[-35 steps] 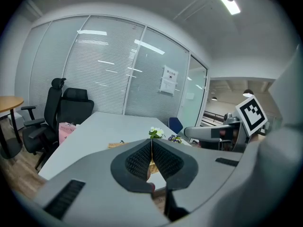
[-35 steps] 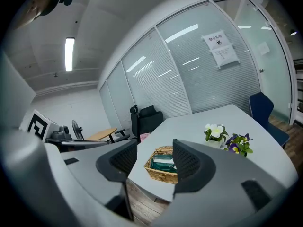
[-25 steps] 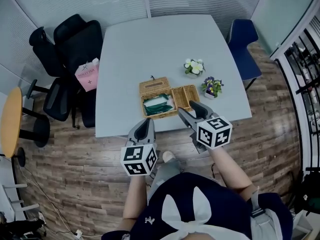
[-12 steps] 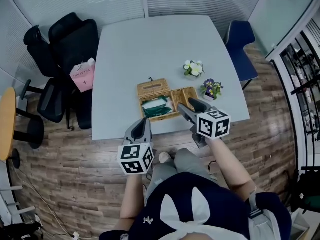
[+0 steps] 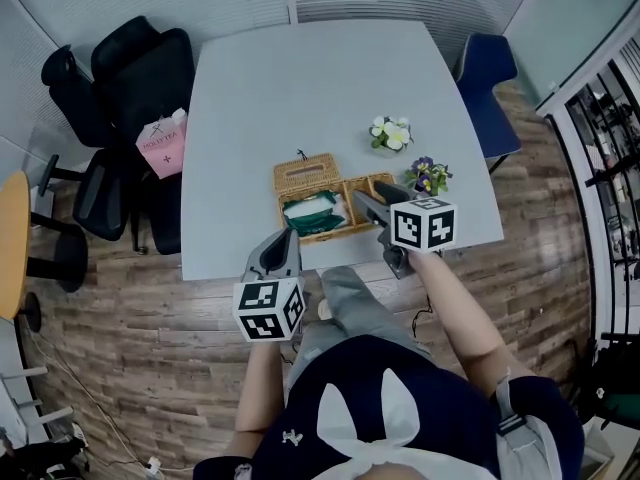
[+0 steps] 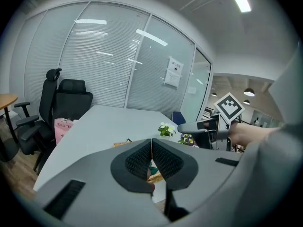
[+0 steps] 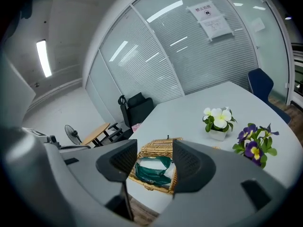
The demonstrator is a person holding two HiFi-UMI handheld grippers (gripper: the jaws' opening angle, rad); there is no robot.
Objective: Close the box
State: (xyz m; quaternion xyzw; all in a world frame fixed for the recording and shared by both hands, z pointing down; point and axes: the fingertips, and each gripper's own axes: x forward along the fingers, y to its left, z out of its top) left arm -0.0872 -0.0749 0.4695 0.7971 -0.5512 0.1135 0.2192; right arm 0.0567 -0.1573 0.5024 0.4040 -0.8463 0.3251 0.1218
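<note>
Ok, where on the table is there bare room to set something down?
The far half of the table, behind the box, is bare; so is the strip between the box and the left edge. Right of the box is crowded: white flowers, purple flowers and the right tongs.

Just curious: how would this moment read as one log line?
box: open | left gripper: shut, empty | right gripper: open, near box

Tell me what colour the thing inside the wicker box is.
The contents are dark green; right gripper view shows them best.
</note>
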